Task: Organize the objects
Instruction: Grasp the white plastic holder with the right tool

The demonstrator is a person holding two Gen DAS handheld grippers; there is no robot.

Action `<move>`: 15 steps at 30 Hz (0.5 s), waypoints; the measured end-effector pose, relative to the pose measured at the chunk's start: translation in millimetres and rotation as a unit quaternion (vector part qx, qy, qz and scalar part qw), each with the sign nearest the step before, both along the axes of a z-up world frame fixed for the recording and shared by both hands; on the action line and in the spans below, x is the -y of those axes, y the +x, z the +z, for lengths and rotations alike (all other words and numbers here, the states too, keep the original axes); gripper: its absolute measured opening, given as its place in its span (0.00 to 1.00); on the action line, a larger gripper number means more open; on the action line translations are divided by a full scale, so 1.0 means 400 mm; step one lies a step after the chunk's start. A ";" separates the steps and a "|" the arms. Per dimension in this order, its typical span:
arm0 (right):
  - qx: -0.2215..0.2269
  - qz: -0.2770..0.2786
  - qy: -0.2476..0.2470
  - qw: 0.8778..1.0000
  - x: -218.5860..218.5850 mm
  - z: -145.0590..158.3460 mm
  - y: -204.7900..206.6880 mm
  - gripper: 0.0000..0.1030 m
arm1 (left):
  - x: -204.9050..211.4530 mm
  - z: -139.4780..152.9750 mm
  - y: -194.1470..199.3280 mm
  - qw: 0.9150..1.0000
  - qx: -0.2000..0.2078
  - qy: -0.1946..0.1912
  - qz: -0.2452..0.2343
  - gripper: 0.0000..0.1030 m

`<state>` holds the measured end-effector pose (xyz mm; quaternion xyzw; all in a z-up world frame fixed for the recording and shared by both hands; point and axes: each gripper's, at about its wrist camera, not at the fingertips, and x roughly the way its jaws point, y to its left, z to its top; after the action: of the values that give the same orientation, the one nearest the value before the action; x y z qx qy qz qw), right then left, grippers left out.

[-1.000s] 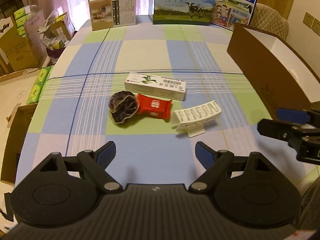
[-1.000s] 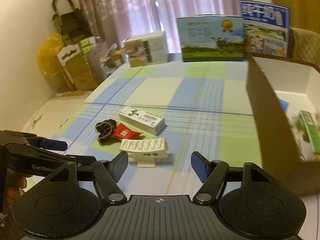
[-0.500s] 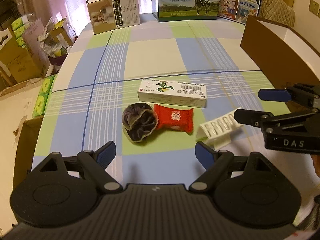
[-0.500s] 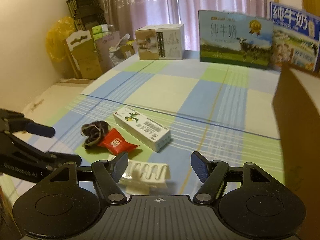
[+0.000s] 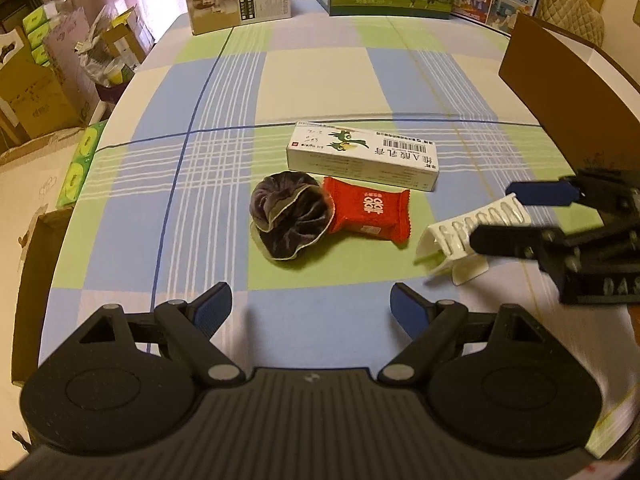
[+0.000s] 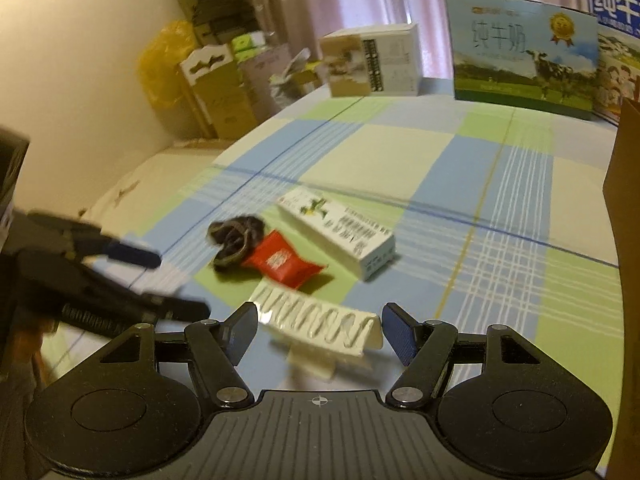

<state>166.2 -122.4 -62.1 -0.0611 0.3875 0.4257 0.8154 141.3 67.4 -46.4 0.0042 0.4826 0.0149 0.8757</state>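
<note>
Hair claw: the white plastic hair claw (image 6: 320, 328) sits low in the centre of the right wrist view, between your right fingers; in the left wrist view it lies at mid right (image 5: 460, 232).
How it handles: you can expect it to be light, stiff and smooth, with thin teeth that may snap or spring open if you squeeze across them. Take it across the ribbed body, not by the tail that sticks out below.
Right gripper: your right gripper (image 6: 319, 330) stands apart, one pad on each side of the claw. The picture is blurred, so you cannot tell whether a pad brushes it; no squeeze shows.
Left gripper: your left gripper (image 5: 311, 306) is wide apart and empty, hovering over bare cloth at the bottom of its own view, just short of the dark scrunchie.
Scrunchie: the dark scrunchie (image 5: 290, 216) is soft and will squash; pinch it through the middle of the bunch. It touches the red packet.
Red packet: the red packet (image 5: 370, 214), centre of the left view, looks light and slick; grip it flat across the wrapper.
White carton: the long white carton (image 5: 362, 156) lies just above the packet, stiff but crushable; hold it across its narrow sides.
Brown box: the open brown box (image 5: 560, 92) at the upper right edge looks like the likely destination.
Tablecloth: the checked tablecloth (image 5: 160, 240) may drag with anything you slide.
</note>
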 end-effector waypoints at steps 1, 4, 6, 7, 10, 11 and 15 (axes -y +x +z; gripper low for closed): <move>-0.003 0.009 -0.008 1.000 0.001 0.002 -0.012 0.64 | -0.001 0.001 -0.001 1.000 0.001 0.000 0.001 0.81; 0.008 0.033 -0.041 0.999 -0.007 0.011 -0.054 0.64 | -0.010 0.008 -0.007 1.000 0.006 0.004 0.006 0.81; 0.038 0.024 -0.055 0.997 -0.014 0.019 -0.070 0.64 | -0.022 0.010 -0.010 1.000 0.007 0.005 0.016 0.81; 0.051 0.016 -0.053 0.997 -0.016 0.024 -0.067 0.64 | -0.028 0.011 -0.011 1.000 0.007 0.003 0.020 0.81; 0.071 0.008 -0.043 0.997 -0.030 0.028 -0.049 0.64 | -0.044 0.014 -0.013 0.999 0.007 -0.001 0.032 0.81; 0.072 0.015 -0.042 0.996 -0.037 0.025 -0.041 0.64 | -0.045 0.015 -0.013 0.999 0.007 -0.002 0.033 0.81; 0.075 0.043 -0.061 0.994 -0.069 -0.014 -0.025 0.64 | -0.043 0.014 -0.013 0.999 0.009 0.001 0.034 0.81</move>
<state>156.3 -94.7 -67.5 -0.1595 0.3474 0.4296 0.8182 136.2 84.7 -40.8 -0.0118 0.4749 0.0448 0.8788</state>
